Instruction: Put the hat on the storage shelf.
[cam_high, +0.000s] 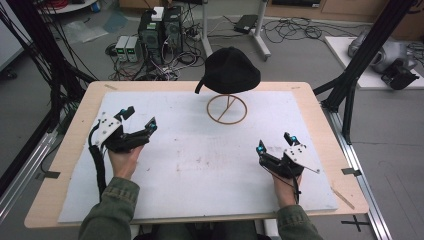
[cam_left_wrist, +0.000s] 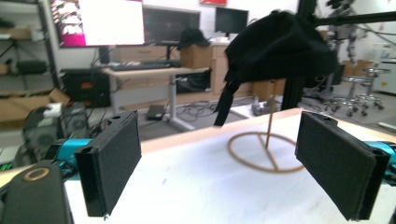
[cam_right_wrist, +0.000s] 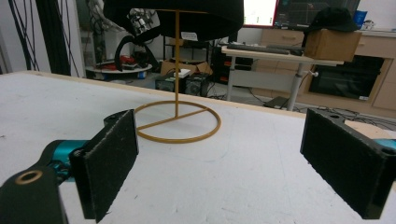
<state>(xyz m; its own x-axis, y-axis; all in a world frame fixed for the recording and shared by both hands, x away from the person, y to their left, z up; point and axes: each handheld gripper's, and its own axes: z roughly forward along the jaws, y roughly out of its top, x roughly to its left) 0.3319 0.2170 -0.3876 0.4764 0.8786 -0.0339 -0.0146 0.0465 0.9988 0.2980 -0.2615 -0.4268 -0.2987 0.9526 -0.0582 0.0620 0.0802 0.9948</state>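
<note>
Although both grippers had been brought over the white, faintly scuffed mat (cam_high: 200, 165) that covered the pale wooden table (cam_high: 320, 115), nothing had yet been grasped, so the work was judged barely begun, with reach, grip and lift all left. A soft black fabric cap (cam_high: 227, 70) was seen perched at twelve o'clock on a thin golden wire stand (cam_high: 227, 109) with a ring base, its strap hanging at the nine o'clock side. The left gripper (cam_high: 136, 119) at nine o'clock and the right gripper (cam_high: 274, 141) at four o'clock were held wide open and empty, well apart from the cap, their flat black pads (cam_left_wrist: 116, 161) looking rough-textured.
</note>
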